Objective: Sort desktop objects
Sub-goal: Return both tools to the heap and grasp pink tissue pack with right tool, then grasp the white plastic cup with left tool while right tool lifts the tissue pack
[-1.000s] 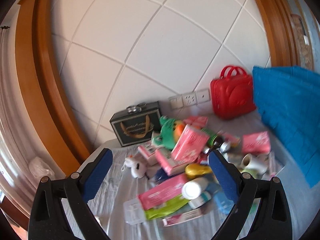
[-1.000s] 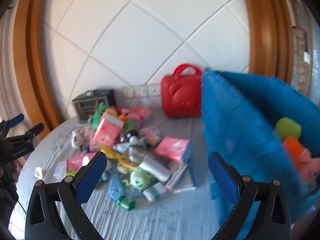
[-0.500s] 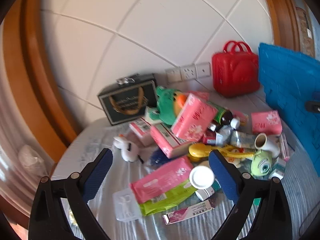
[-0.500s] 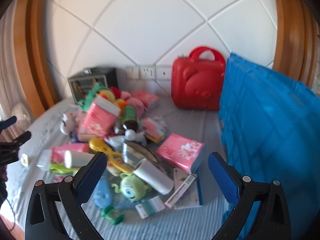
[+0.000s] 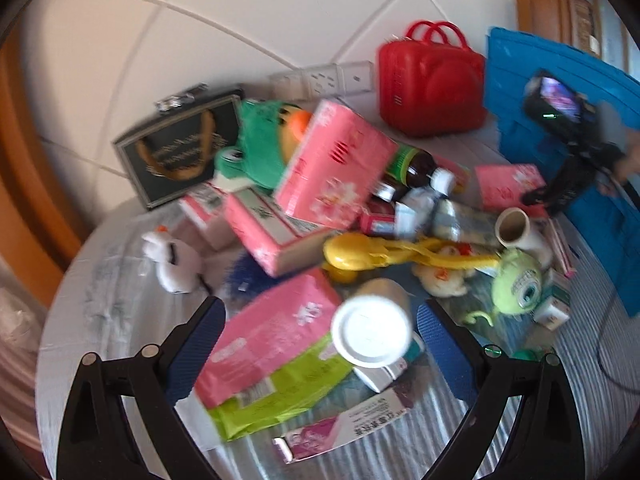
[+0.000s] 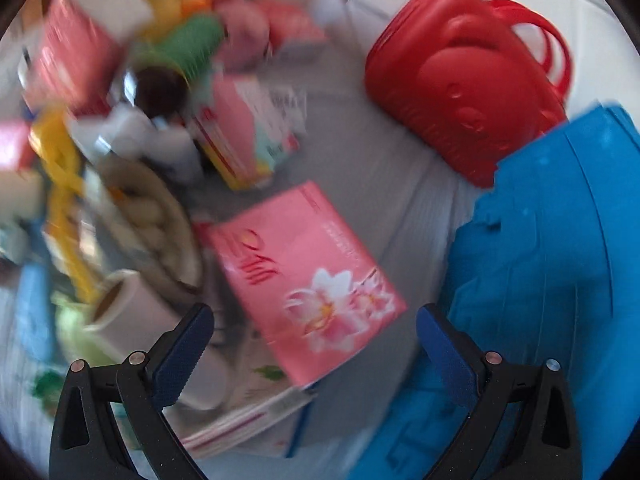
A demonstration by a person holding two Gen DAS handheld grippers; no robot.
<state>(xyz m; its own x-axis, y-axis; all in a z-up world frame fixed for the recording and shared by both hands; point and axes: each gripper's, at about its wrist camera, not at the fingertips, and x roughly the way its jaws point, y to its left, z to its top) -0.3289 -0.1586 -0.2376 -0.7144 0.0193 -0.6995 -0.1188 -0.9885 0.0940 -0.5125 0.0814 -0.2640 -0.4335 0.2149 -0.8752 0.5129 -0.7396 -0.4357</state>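
Note:
A heap of small goods covers the striped tablecloth. My left gripper is open above a white-capped bottle, a pink pack and a green pack. In the left wrist view the right gripper hovers by the blue crate, too dark to read its fingers. The right wrist view is blurred: my right gripper is open just above a pink tissue pack with flowers, a white roll beside its left finger.
A red plastic case stands at the back by the wall sockets, a black tin box at the back left. The blue crate walls off the right side. Yellow tongs, a green one-eyed toy and a white plush lie around.
Both grippers have dropped closer to the heap. The right one has moved down over the pink tissue pack and is still moving fast. The left now hangs over the white-capped bottle.

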